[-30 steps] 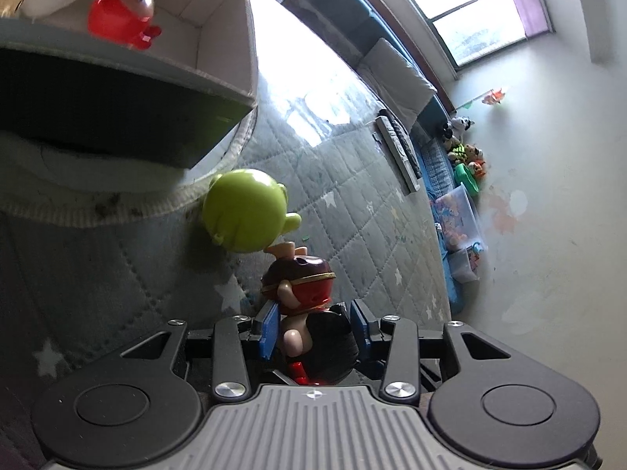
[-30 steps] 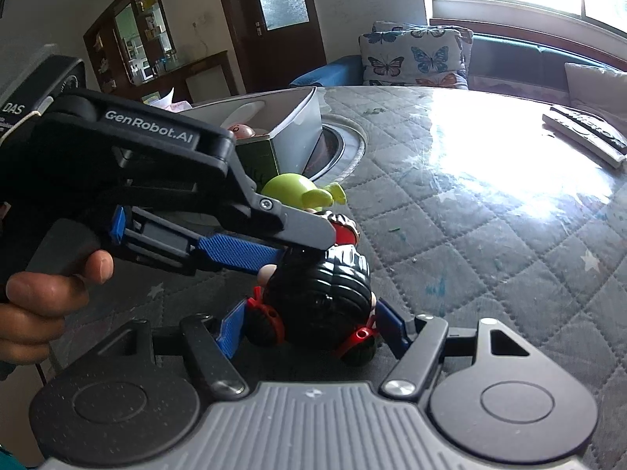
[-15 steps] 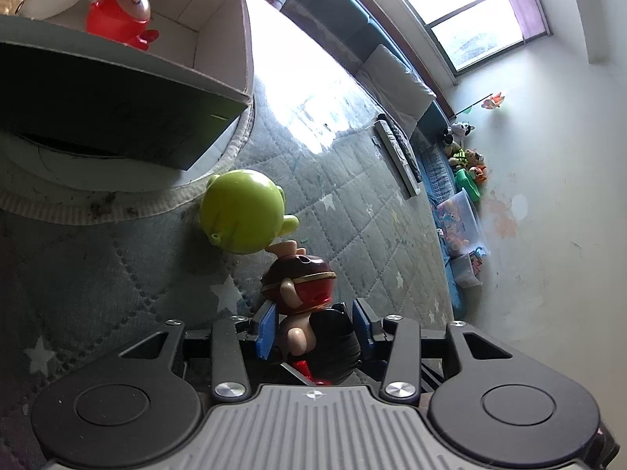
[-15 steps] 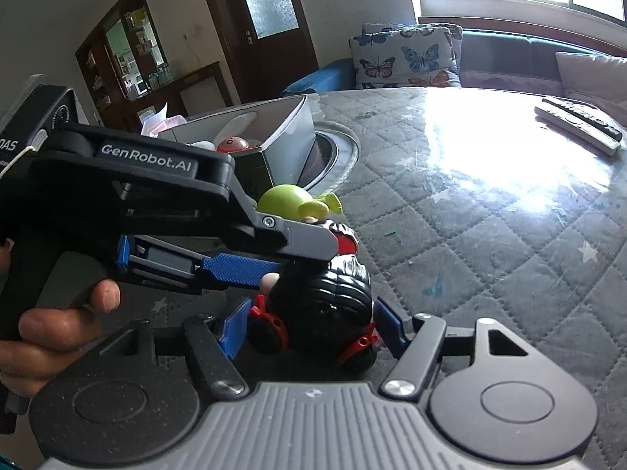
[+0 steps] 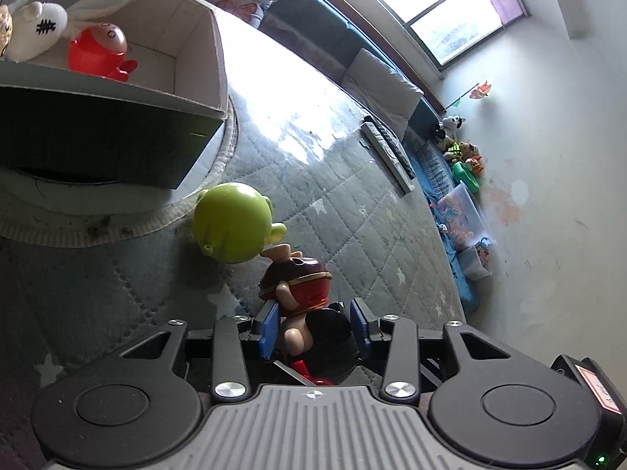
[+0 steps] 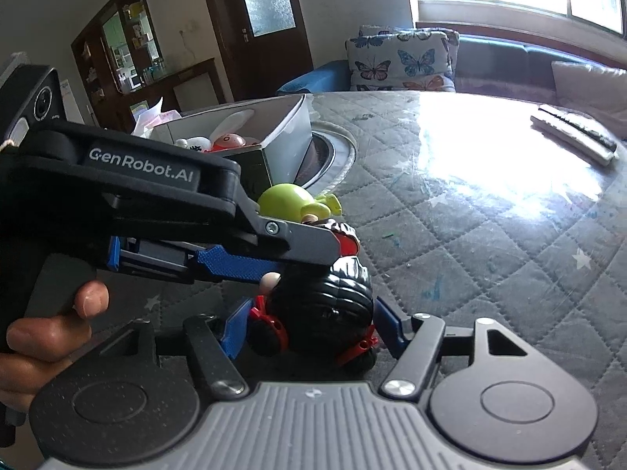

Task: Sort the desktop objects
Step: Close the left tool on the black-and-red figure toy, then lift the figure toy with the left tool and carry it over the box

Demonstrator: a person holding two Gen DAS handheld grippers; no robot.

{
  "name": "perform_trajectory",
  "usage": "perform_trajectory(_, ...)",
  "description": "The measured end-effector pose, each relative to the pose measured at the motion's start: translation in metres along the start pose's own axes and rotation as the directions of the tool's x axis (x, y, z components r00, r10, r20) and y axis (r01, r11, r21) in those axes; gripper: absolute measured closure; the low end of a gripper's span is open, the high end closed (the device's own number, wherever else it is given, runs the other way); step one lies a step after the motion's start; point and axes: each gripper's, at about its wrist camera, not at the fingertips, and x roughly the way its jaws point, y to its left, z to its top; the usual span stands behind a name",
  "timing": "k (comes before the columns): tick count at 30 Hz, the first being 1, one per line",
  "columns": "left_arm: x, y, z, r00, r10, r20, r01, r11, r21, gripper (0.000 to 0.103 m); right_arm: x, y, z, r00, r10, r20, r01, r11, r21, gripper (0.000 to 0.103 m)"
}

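A small figurine [image 5: 298, 286] with a dark red head and black body lies on the quilted table cover. Both grippers are on it. My left gripper [image 5: 313, 325] has its blue pads against the figurine's upper body, and its jaws are closing. In the right wrist view its fingers [image 6: 305, 241] reach in from the left over the figurine [image 6: 325, 297]. My right gripper [image 6: 311, 325] straddles the legs and red feet, pads touching, with its jaws closing too. A round green toy [image 5: 231, 227] sits just beyond the head.
An open cardboard box [image 5: 196, 90] stands at the back left on a round mat [image 5: 219, 172]. It holds a red toy [image 5: 98, 53] and a white plush [image 5: 35, 27]. Remote controls [image 6: 572, 137] lie far right. A person's hand [image 6: 47, 333] grips the left tool.
The left view has rolled a little, so more of the box's inside shows. The left pads stand slightly narrower around the figurine. The figurine and right gripper stay put.
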Motion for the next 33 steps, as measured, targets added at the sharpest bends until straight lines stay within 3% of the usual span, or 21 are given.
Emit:
perform_trajectory(9,-0.017,-0.004,-0.007,1.000,-0.012,0.025,0.011,0.999,0.034,0.062,-0.010,0.014,0.000,1.000,-0.002,0.005,0.002,1.000,-0.026,0.038)
perform_trajectory(16,-0.065,-0.013,0.006,0.987,-0.048,0.151,0.039,0.997,0.062,0.062,-0.029,0.045,0.030,0.996,0.006,0.088,0.007,0.989,-0.148,0.038)
perform_trajectory(25,-0.110,0.003,0.066,0.954,-0.015,0.300,-0.003,0.998,0.059,0.062,-0.002,0.083,0.106,0.983,0.098,0.158,-0.052,0.961,-0.271,0.038)
perform_trajectory(33,-0.103,0.054,0.118,0.950,0.037,0.310,-0.014,0.997,-0.073,0.062,0.061,0.096,0.155,0.983,0.159,0.092,-0.127,0.951,-0.280,0.038)
